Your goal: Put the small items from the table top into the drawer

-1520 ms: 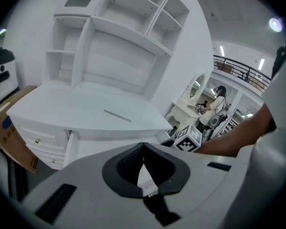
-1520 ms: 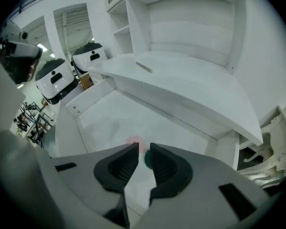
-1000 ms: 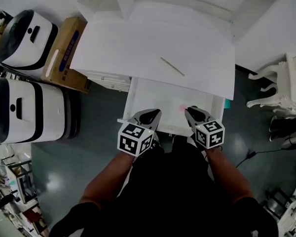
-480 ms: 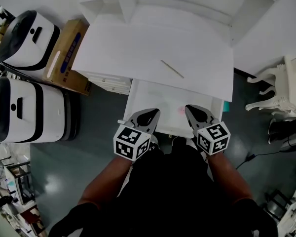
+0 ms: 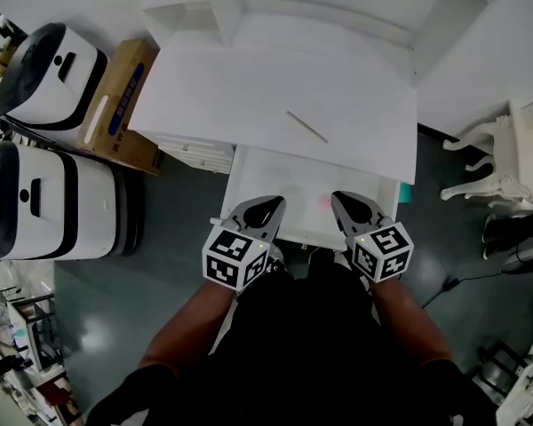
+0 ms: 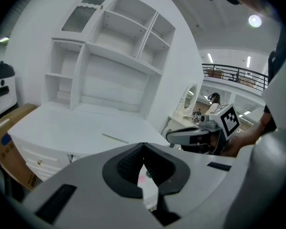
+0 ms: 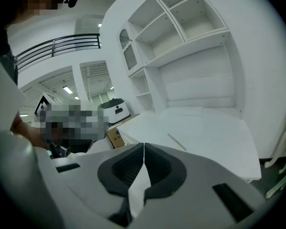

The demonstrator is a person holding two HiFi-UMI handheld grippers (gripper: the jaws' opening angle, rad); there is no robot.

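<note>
Room: a dark grey glossy floor [image 5: 178, 238] around a white desk with a white open shelf unit [image 6: 114, 56] at its back.
Surface: the white desk top [image 5: 249, 78], bare but for one item.
Item on the surface: a thin pale stick [image 5: 307, 126] lies at a slant right of the middle, near the front edge and apart from both grippers.
Drawer: a white shallow drawer [image 5: 266, 171] stands pulled out under the front edge of the surface; a small faint pink item [image 5: 325, 201] lies inside, near the drawer's front, between the two grippers.
Left gripper: the left gripper [image 5: 268, 208] hangs over the drawer's front rim; its fingers [image 6: 128, 163] are together at the tips with nothing between them.
Right gripper: the right gripper [image 5: 348, 207] hangs over the same rim, beside the left one and apart from it; its fingers [image 7: 158, 168] are closed on each other and empty.
Person: bare forearms and dark clothing fill the lower part of the head view.
Left of the desk: a brown cardboard box [image 5: 120, 96] on the floor and two white rounded machines with black bands [image 5: 44, 193].
Right of the desk: a white ornate chair [image 5: 506, 158].
</note>
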